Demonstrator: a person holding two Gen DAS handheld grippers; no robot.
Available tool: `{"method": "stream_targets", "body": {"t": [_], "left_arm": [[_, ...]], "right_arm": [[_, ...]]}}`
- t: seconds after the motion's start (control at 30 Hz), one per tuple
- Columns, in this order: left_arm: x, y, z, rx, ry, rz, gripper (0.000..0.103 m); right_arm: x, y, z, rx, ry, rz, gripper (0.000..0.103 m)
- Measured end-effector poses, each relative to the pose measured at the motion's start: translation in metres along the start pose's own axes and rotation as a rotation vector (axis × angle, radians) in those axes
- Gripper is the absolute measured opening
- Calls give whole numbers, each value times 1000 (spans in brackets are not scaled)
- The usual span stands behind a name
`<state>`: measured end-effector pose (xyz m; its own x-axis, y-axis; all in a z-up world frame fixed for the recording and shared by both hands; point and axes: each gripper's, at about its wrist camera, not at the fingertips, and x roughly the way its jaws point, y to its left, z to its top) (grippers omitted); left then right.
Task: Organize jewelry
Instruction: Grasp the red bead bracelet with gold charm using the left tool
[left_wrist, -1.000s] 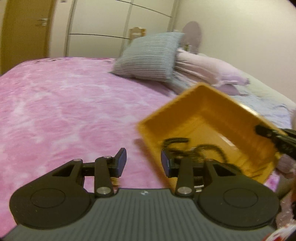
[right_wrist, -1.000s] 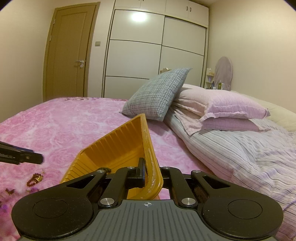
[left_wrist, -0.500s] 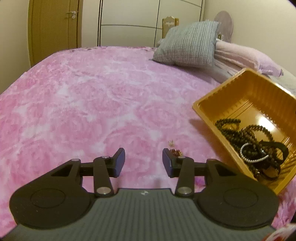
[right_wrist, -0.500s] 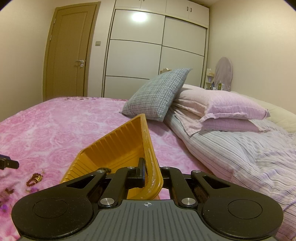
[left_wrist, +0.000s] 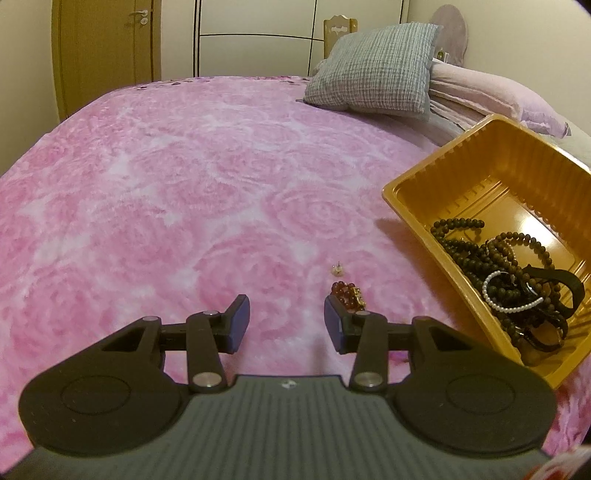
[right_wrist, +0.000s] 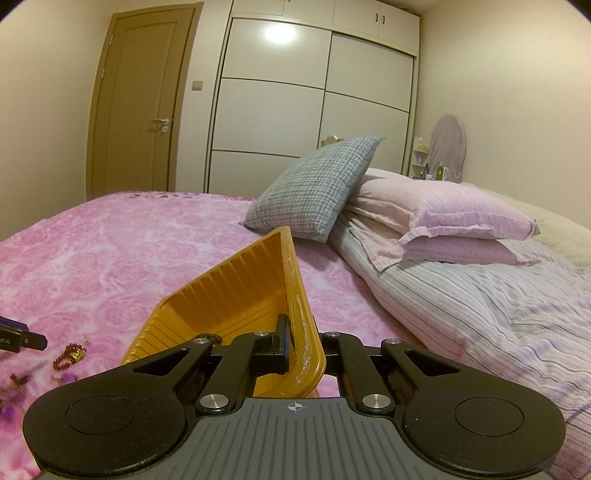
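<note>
A yellow plastic tray (left_wrist: 491, 173) is tilted on the pink bedspread and holds dark bead necklaces (left_wrist: 476, 251) and a white pearl bracelet (left_wrist: 511, 308). My right gripper (right_wrist: 301, 341) is shut on the tray's near rim (right_wrist: 299, 314). A red bead bracelet with a gold charm (left_wrist: 347, 293) lies on the spread just ahead of my left gripper's right fingertip (left_wrist: 332, 319); it also shows in the right wrist view (right_wrist: 70, 354). A small earring (left_wrist: 337, 269) lies beyond it. My left gripper (left_wrist: 282, 319) is open and empty, low over the spread.
A grey checked cushion (left_wrist: 373, 70) and pink pillows (right_wrist: 439, 218) lie at the head of the bed. A striped sheet (right_wrist: 480, 302) covers the right side. A door (right_wrist: 140, 103) and wardrobe (right_wrist: 310, 99) stand behind. Small purple bits (right_wrist: 14, 380) lie at the left.
My left gripper has drawn back from the tray and swung left toward the red bracelet on the spread. My right gripper still holds the tray's rim, unmoved.
</note>
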<state>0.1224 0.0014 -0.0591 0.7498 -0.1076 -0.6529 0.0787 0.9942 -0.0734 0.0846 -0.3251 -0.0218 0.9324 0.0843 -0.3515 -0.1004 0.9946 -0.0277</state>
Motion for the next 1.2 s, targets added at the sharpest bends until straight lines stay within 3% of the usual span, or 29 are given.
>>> {"method": "stream_targets", "body": {"t": [0.4, 0.53, 0.73, 0.77, 0.8, 1.2], "left_arm": [[9, -11, 0, 39, 11, -32, 38], [17, -21, 1, 68, 26, -57, 21], [28, -33, -1, 141, 64, -41, 18], [27, -32, -2, 147, 64, -38, 15], [26, -31, -2, 145, 66, -37, 4], [-11, 12, 6, 77, -2, 41, 4]], "right_arm": [[0, 0, 0, -1, 1, -1, 7], [0, 1, -1, -3, 3, -2, 7], [0, 0, -1, -2, 4, -2, 7], [0, 0, -1, -2, 4, -2, 7], [0, 0, -1, -1, 4, -2, 7], [2, -2, -1, 4, 7, -5, 7]]}}
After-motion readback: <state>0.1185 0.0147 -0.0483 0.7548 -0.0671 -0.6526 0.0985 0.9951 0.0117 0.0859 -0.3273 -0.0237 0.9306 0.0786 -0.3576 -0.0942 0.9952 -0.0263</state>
